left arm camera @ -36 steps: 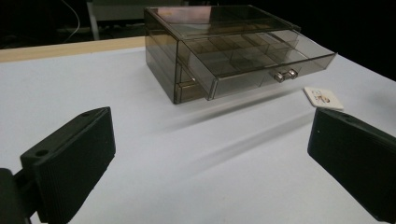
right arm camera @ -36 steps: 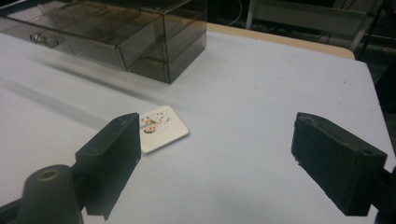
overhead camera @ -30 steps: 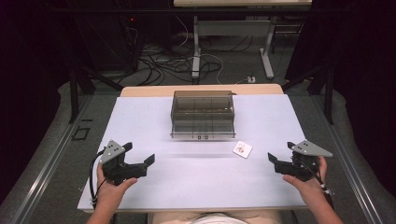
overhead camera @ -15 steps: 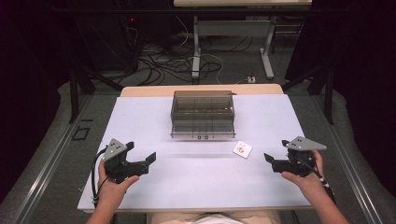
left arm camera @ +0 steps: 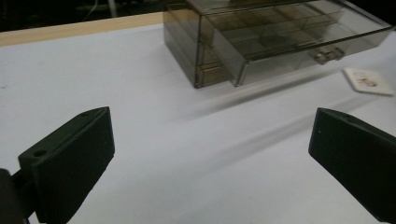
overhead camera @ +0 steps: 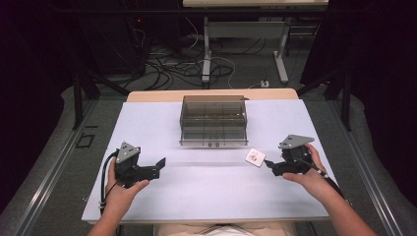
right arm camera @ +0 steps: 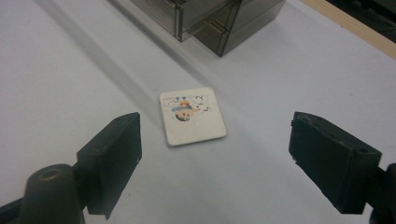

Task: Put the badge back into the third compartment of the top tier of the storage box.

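- Smoky translucent plastic forms the small drawer organiser (overhead camera: pixel 213 120) at the middle of the white table (overhead camera: pixel 196 196); seen from the left gripper view, one drawer (left arm camera: pixel 299 42) stands pulled partly out.
- A small white square card (overhead camera: pixel 255 157) with a printed cartoon figure lies flat on the table at about 4 o'clock from the organiser, near its front corner but apart from it.
- The right gripper (overhead camera: pixel 269 164), at 3 o'clock from the card and just beside it, points at it with jaws spread wide and empty; in the right gripper view the card (right arm camera: pixel 192 115) lies just ahead of them.
- The left gripper (overhead camera: pixel 160 166), at 8 o'clock from the organiser and well apart from the card, has just been opening its jaws, which stand wide with nothing between them.
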{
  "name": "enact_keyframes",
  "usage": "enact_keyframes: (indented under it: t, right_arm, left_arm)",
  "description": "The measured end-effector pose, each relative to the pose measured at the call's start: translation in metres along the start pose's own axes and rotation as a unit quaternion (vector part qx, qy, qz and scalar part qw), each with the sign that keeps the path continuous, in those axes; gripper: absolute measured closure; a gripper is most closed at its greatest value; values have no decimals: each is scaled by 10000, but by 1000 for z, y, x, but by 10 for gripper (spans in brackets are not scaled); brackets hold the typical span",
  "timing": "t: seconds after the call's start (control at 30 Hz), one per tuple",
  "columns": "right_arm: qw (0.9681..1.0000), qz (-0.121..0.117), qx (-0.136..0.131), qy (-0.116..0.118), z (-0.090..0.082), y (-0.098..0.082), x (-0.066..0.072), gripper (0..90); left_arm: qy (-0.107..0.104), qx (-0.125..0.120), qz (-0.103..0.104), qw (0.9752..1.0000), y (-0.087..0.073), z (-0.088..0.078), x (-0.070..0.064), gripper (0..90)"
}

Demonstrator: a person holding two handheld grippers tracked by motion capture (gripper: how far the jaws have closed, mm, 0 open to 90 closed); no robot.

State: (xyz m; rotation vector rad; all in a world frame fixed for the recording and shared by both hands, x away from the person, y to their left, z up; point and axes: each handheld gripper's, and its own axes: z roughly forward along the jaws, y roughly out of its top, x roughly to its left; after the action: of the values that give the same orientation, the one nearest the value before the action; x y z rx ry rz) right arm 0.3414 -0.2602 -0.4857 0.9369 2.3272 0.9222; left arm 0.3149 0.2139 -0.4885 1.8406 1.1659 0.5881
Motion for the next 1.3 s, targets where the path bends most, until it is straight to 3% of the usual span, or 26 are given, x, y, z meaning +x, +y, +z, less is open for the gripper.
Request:
enact_keyframes:
  t: [0.17, 0.27, 0.33, 0.43, 0.57, 0.67, 0.9, 0.93, 0.97, 1.07, 1.13, 1.17, 1.27, 1.3]
  right_arm:
    - [9998, -32, 137, 140, 5, 14, 0, 164]
    - [9996, 21, 207, 165, 6, 21, -3, 162]
    - [9995, 63, 235, 201, 6, 24, -4, 162]
    - [9994, 14, 273, 213, 8, 27, -6, 162]
    - [9987, -45, 435, 264, 13, 30, -11, 163]
    - [9978, -93, 559, 351, 17, 31, -14, 172]
    - [9957, -190, 798, 432, 29, 33, -19, 187]
    - [9943, -209, 945, 440, 30, 34, -20, 180]
    - [9956, -174, 818, 425, 34, 33, -20, 171]
    - [9951, -137, 883, 430, 42, 32, -23, 163]
    - [9944, -145, 959, 426, 47, 31, -25, 164]
    - [9939, -170, 1009, 412, 49, 30, -26, 164]
    - [9908, -217, 1222, 544, 56, 30, -28, 164]
    - [9937, -196, 924, 594, 62, 27, -27, 164]
  left_arm:
    - [177, 202, 40, 9996, 5, 8, 0, 6]
    - [156, 238, 51, 9996, 10, 10, 0, 6]
    - [107, 177, -71, 9998, 13, 11, 2, 7]
    - [81, 241, -183, 9995, 17, 14, 4, 8]
    - [64, 129, -263, 9996, 20, 20, 10, 8]
    - [34, 115, -238, 9996, 20, 21, 11, 9]
    - [-258, 76, -245, 9993, 14, 26, 19, 18]
    - [-341, 74, -136, 9993, 13, 25, 20, 18]
    - [-341, 74, -136, 9993, 13, 25, 20, 18]
    - [-533, -19, 136, 9985, 12, 27, 20, 18]
    - [-612, -23, 140, 9980, 12, 27, 20, 24]
    - [-779, -66, 112, 9969, 11, 28, 20, 25]
    - [-860, -37, 104, 9962, 9, 29, 20, 31]
    - [-884, 5, 96, 9960, 9, 29, 20, 33]
